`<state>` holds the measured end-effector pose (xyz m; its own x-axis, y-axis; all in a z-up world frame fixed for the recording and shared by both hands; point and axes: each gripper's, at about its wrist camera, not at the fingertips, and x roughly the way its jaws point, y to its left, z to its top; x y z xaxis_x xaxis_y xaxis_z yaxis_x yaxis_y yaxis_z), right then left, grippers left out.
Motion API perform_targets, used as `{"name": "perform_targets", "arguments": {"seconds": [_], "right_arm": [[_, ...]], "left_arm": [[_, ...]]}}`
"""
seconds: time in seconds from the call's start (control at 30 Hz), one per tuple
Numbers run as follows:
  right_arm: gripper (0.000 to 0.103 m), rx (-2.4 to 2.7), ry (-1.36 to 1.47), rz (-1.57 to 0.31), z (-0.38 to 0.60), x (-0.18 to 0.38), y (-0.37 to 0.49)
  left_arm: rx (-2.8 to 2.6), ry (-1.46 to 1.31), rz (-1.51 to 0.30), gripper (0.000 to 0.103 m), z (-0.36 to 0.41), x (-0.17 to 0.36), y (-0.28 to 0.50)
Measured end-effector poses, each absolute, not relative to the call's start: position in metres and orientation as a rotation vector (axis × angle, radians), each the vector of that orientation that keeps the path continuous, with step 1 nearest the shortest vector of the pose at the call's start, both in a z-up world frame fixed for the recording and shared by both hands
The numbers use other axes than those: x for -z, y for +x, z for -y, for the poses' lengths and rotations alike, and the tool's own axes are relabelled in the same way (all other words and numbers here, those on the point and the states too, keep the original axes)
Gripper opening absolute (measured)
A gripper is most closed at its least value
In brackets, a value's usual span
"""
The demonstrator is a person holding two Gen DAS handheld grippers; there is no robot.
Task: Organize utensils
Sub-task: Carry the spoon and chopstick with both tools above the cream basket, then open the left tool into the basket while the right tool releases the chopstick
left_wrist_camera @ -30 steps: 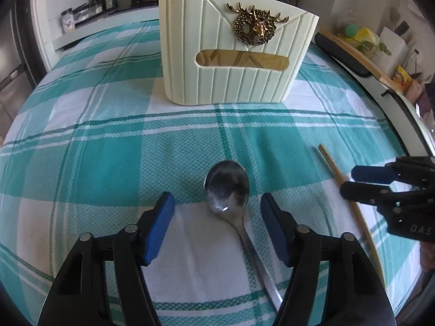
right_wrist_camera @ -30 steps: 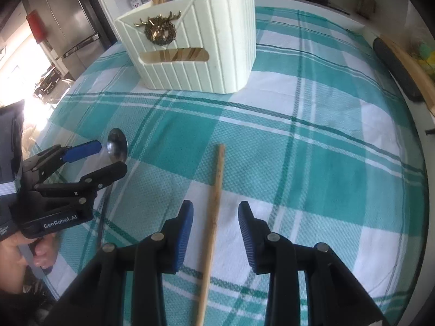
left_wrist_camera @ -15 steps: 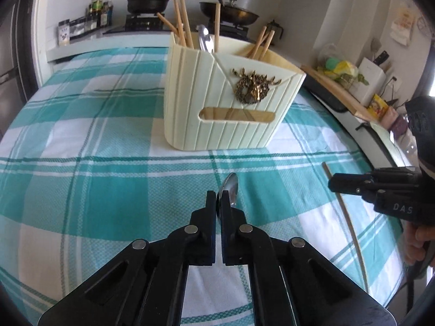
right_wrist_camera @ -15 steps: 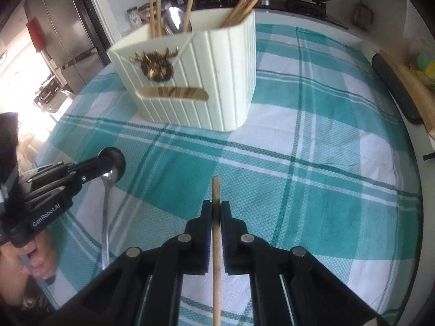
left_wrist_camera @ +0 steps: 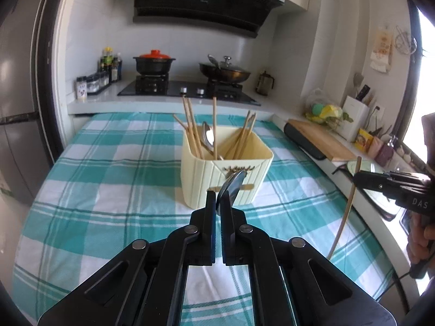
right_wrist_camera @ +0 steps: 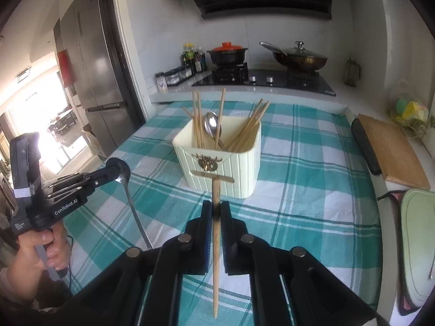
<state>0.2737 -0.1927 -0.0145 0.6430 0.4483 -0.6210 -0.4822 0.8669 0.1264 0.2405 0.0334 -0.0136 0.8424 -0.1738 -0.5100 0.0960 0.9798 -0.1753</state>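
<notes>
**kt_01:** Fingers (left_wrist_camera: 210, 212) of the left gripper (left_wrist_camera: 217, 203) pressed tight on the spoon (left_wrist_camera: 232, 183), right up by the bowl, handle dangling underneath. Same deal on the right gripper (right_wrist_camera: 216, 209): clamped on a chopstick (right_wrist_camera: 216, 244) near its top end, long part hanging below. Both held up in the air over the tablecloth (left_wrist_camera: 108, 190), short of the holder (left_wrist_camera: 201, 182). Worried about what, biggest first?

**mo:** Holder first. Looks light, tall and plastic, sitting loose on cloth, so could probably get shoved or tipped by a clumsy poke on the rim. Already stuffed with sticks fanning out every way plus another spoon, so easy to snag one going in. Then the chopstick: thin, smooth wood, pinched at one spot only, so likely to pivot or slide. Then the spoon: slick polished metal, curved right where gripped, long end hanging. Could swing or squirt out.

**kt_01:** And surfaces?

**mo:** Woven teal-and-white check cloth, soft, probably a bit grippy. Cream ribbed walls on the holder, rounded corners, brassy stag badge on the front. Pale, straight, skinny stick. Shiny oval bowl on a thin handle.
</notes>
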Motion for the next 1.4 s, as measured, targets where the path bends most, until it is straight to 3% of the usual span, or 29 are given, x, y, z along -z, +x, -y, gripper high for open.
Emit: {"name": "perform_targets", "arguments": {"seconds": [0.23,0.5,0.73,0.9,1.17,1.4], "right_arm": [[0.006,-0.496,-0.028,-0.531,0.186,-0.021,0.262],[0.006,-0.486,0.035,-0.391,0.176,-0.084,0.305],[0.006,-0.479,0.037,-0.278,0.151,-0.123,0.367],[0.006,-0.49,0.044,-0.357,0.131,-0.099,0.421],[0.006,-0.54,0.081,-0.657,0.112,-0.007,0.503],[0.01,-0.538,0.126,-0.781,0.109,0.041,0.532]], "left_arm": [[0.114,-0.114,-0.464,0.0,-0.042,-0.029,0.242],[0.06,-0.104,-0.369,0.0,-0.058,-0.089,0.298],[-0.004,-0.077,-0.353,0.0,-0.059,-0.093,0.364],[0.003,-0.085,-0.467,0.0,-0.057,-0.057,0.409],[0.016,-0.08,-0.646,0.0,-0.049,0.014,0.454],[0.043,-0.081,-0.713,0.005,-0.045,0.038,0.465]]}}
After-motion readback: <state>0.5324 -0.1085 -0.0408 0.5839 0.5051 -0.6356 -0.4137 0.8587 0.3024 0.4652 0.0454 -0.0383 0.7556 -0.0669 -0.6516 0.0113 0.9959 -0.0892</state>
